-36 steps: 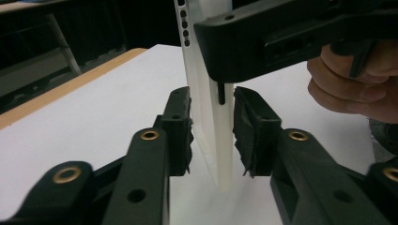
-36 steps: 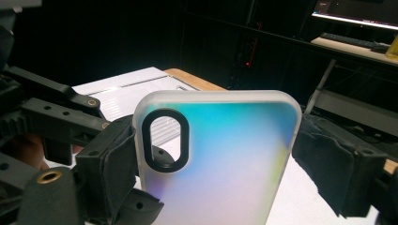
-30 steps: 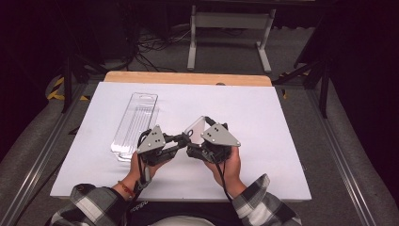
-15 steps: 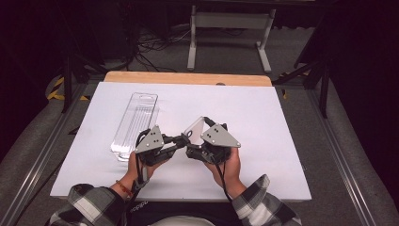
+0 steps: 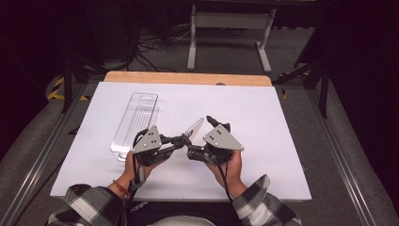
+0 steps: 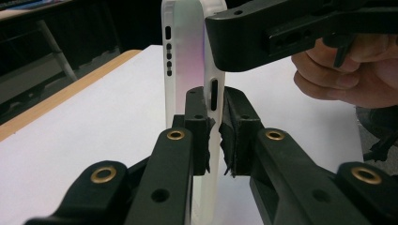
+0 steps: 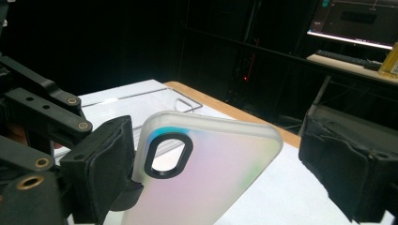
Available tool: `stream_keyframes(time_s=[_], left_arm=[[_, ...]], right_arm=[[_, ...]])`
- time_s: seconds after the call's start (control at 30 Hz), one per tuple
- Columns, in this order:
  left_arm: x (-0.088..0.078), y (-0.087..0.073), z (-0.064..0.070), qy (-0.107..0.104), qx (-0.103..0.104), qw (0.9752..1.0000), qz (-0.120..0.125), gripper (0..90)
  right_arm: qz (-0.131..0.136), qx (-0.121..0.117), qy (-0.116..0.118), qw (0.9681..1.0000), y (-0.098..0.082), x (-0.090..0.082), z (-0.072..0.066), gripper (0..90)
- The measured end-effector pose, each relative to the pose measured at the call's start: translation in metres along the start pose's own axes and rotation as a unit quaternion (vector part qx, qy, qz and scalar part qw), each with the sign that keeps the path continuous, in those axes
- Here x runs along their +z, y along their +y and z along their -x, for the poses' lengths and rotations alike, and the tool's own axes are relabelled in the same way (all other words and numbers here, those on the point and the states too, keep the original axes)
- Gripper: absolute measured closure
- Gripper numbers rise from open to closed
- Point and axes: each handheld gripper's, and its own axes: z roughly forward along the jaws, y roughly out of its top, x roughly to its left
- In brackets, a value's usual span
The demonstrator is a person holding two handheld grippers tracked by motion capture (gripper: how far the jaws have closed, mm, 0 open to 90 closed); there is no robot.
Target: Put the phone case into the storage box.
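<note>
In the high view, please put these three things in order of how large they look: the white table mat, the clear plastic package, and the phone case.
1. White table mat, by far the largest.
2. Clear plastic package, long and narrow.
3. Phone case, smallest; it is tilted and partly hidden by the jaws, so it may look smaller than it is.

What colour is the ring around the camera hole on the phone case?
Black, on a frosted, iridescent phone case; the right gripper view shows the ring best.

Phone case between claws; packaging lies left.
</note>
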Motion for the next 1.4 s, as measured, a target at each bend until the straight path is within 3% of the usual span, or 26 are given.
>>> stream_keyframes(time_s=[0.03, 0.2, 0.5, 0.7, 0.9, 1.4], left_arm=[[-0.001, 0.000, -0.001, 0.001, 0.007, 1.0000, -0.001, 81.8], [-0.007, 0.000, -0.002, 0.002, 0.004, 1.0000, 0.001, 82.0], [-0.015, 0.001, -0.006, 0.002, 0.018, 0.9998, -0.013, 82.1], [-0.023, 0.000, -0.010, 0.004, 0.022, 0.9996, -0.016, 82.1], [-0.029, 0.002, -0.012, 0.007, 0.026, 0.9995, -0.014, 82.2], [-0.041, 0.003, -0.021, 0.010, 0.018, 0.9998, -0.003, 82.5]], right_arm=[[0.001, -0.002, 0.001, 1.0000, 0.000, 0.000, 0.000, 10.5], [0.013, -0.004, 0.003, 0.9999, 0.001, -0.004, 0.001, 9.5], [0.041, 0.002, -0.011, 0.9991, 0.003, -0.014, 0.009, 11.1], [0.032, -0.016, -0.028, 0.9990, -0.001, -0.017, 0.013, 11.7], [0.010, -0.046, -0.061, 0.9970, -0.010, -0.018, 0.018, 12.9], [-0.002, -0.075, -0.074, 0.9944, -0.028, -0.030, 0.030, 13.3]])
